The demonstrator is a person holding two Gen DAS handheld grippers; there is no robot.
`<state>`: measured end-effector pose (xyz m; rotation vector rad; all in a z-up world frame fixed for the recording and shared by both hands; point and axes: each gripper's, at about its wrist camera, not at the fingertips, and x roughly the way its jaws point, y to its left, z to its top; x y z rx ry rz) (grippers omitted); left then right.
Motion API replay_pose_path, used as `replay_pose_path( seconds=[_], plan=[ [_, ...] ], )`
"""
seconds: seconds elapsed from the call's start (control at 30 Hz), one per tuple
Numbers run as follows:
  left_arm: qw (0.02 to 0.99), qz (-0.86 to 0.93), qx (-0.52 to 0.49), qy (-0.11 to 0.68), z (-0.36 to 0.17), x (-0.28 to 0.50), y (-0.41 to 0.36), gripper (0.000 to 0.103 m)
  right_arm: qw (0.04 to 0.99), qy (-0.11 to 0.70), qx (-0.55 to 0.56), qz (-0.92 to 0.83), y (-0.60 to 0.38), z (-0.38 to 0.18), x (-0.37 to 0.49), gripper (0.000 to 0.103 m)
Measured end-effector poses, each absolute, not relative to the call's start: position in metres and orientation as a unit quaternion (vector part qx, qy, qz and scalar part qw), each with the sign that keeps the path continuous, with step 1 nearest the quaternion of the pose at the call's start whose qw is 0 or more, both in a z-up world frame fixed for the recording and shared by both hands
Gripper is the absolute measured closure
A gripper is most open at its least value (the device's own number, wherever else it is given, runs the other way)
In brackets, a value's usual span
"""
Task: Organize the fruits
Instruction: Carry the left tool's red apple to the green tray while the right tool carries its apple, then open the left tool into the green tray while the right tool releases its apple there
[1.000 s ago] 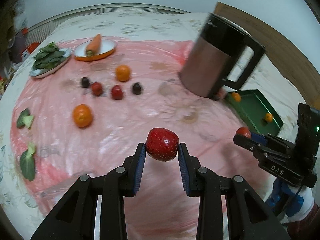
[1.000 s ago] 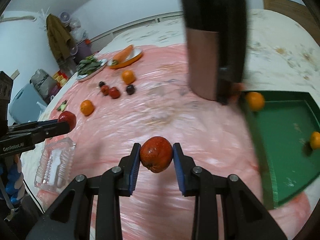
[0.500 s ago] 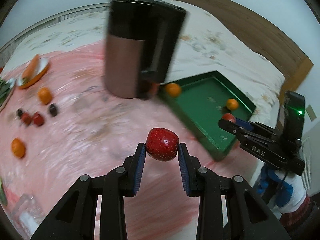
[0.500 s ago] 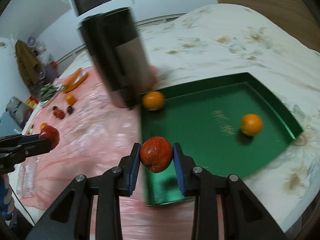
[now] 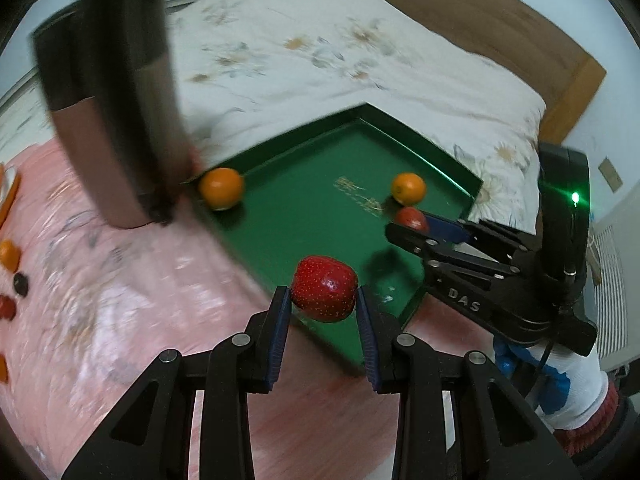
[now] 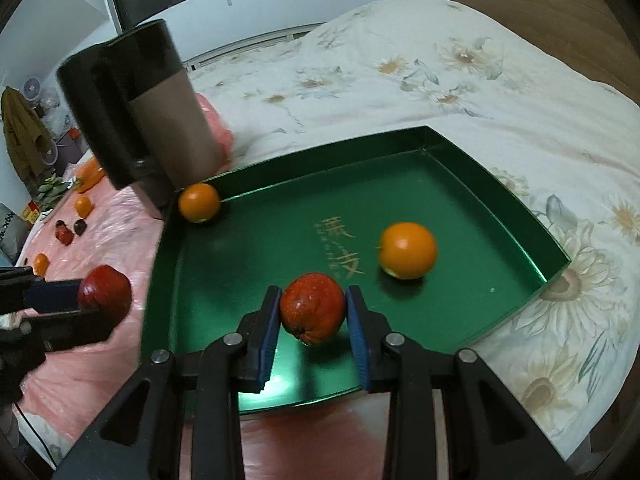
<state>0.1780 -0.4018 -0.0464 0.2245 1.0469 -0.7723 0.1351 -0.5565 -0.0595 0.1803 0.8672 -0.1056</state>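
The left tool (image 5: 323, 300) is clamped on a strawberry (image 5: 324, 294), its two blue pads pressing the fruit from both sides. The right tool (image 6: 312, 312) is clamped in the same way on a red, apple-like fruit (image 6: 313, 307).

The relation that matters for the coming move is where each fruit hangs against the green tray (image 6: 460, 152), which lies on the bed with a flowered cover (image 6: 440, 60).

- In the right wrist view the red fruit hangs over the near middle of the tray floor, well inside the rim. One orange (image 6: 407, 250) lies just to its right and a little farther; a second orange (image 6: 199, 208) sits in the far left corner, beside the dark kettle (image 6: 136, 120).
- In the left wrist view the strawberry hangs over the tray's near left edge, where the tray meets the pink sheet (image 5: 100, 300). The tray floor lies ahead and to the right of it.

So I judge the right hand is nearer to a release: its fruit only has to go down. The left hand must first carry the strawberry farther right, past the rim. Neither fruit touches the tray, so both are only carried, not yet placed. A round fruit may roll on the smooth floor.
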Motion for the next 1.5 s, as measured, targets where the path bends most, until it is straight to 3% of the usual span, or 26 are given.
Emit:
replay_pose_path(
  seconds=[0.47,0.9,1.0,1.5],
  plan=[
    [0.765,-0.352,0.150,0.518,-0.088,0.172,-0.444,0.074,0.899,0.429,0.056,-0.065,-0.569,-0.073,0.140,0.074],
    [0.772,-0.345,0.154,0.510,-0.085,0.168,-0.451,0.071,0.899,0.429,0.051,-0.065,-0.562,-0.072,0.136,0.073],
    [0.778,-0.347,0.144,0.503,-0.077,0.167,-0.446,0.065,0.901,0.425,0.055,-0.070,-0.563,-0.069,0.132,0.040],
    [0.805,-0.342,0.128,0.468,-0.045,0.137,-0.403,0.065,0.908,0.404,0.068,-0.086,-0.560,-0.045,0.099,0.036]
  ],
)
